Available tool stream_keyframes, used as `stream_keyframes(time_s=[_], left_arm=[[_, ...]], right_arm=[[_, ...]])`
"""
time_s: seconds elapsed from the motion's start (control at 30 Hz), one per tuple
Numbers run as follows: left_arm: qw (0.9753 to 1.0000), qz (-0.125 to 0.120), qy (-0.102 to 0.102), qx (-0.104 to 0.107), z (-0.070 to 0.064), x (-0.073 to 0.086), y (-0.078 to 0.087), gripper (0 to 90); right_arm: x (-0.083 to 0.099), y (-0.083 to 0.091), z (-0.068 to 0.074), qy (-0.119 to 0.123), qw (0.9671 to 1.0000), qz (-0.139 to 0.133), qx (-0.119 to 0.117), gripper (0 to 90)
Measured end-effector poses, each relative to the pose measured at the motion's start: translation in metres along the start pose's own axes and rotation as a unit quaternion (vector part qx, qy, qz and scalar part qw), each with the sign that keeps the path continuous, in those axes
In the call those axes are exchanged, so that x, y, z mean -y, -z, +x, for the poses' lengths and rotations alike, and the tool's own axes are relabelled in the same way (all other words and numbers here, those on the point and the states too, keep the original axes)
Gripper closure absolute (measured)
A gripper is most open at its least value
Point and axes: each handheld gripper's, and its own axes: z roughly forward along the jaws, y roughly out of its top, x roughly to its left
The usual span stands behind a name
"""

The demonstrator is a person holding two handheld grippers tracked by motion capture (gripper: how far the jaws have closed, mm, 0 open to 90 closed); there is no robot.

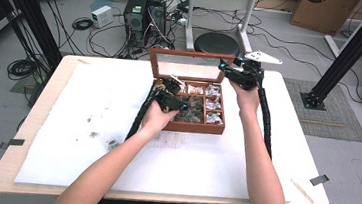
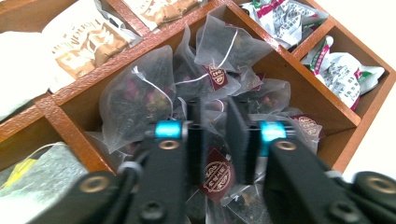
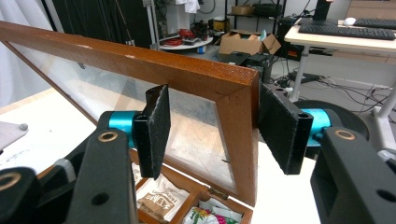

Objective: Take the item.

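Two tools — left tool (image 2: 215, 135) among tea bags (image 2: 135, 100), right tool (image 3: 224, 135) astride lid (image 3: 205, 79).

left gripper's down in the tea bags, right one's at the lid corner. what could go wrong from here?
1. The right gripper straddles the lid corner with its jaws open, unclamped; the lid could drop onto the left gripper.
2. The left jaws straddle a maroon tag amid packed mesh bags; strings may drag neighbours out.

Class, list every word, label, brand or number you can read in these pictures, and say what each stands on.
None can be read.
Dark red tags on mesh tea bags: print too small.
Beige sachets: brown lettering blurred.
White-green packets: print blurred.
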Motion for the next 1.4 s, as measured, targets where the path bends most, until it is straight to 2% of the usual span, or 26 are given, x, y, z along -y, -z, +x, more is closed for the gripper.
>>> stream_keyframes(time_s=[0.07,0.23,0.67,0.9,1.13,1.4], left_arm=[[1.0,0.0,-0.005,-0.002,-0.001,0.0,0.001,88.7],[0.9998,-0.015,-0.004,0.01,-0.003,-0.002,0.008,89.4],[0.9976,-0.061,-0.027,0.02,-0.009,-0.004,0.045,89.4],[0.9944,-0.092,-0.046,0.027,-0.014,-0.003,0.076,89.4],[0.9908,-0.122,-0.047,0.035,-0.01,0.003,0.109,89.5],[0.9864,-0.155,-0.049,0.025,-0.003,0.016,0.153,89.4]], right_arm=[[0.0,0.0,0.0,0.0,1.0,-0.001,-0.001,45.6],[0.0,0.0,0.0,0.0,1.0,-0.001,-0.001,45.6],[0.0,-0.001,0.0,-0.002,1.0,-0.002,-0.001,45.7],[0.001,-0.001,-0.001,-0.003,1.0,-0.001,0.0,46.0],[0.001,-0.002,-0.001,-0.002,1.0,-0.001,0.0,46.1],[0.0,-0.003,-0.002,-0.005,1.0,-0.003,0.0,46.1]])
